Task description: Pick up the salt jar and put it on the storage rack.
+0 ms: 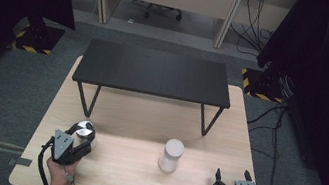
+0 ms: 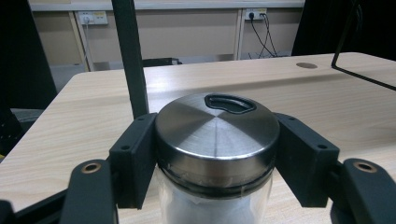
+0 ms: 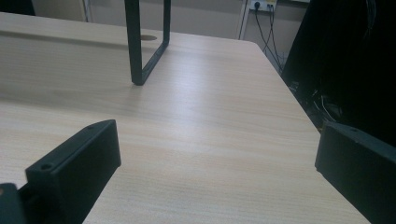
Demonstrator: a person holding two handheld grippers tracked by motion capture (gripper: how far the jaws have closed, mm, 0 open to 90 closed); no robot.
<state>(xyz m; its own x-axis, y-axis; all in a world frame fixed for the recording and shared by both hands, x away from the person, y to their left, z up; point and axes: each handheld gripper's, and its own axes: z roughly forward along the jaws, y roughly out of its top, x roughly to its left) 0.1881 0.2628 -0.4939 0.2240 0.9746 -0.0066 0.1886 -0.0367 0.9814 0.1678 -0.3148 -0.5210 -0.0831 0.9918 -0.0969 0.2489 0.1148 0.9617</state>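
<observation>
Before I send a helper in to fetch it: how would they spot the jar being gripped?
On the light wooden table, look in front of the black bench's left leg. The left gripper clamps a glass jar; unlike the plain white cylinder nearby, it has a brushed-metal lid.

On the table (image 1: 138, 179), the jar (image 1: 84, 132) stands left of the cup (image 1: 171, 155), the rack (image 1: 153, 72) stands behind the cup, the left tongs (image 1: 78, 135) sit around the jar, and the right tongs (image 1: 233, 177) lie right of the cup.
</observation>
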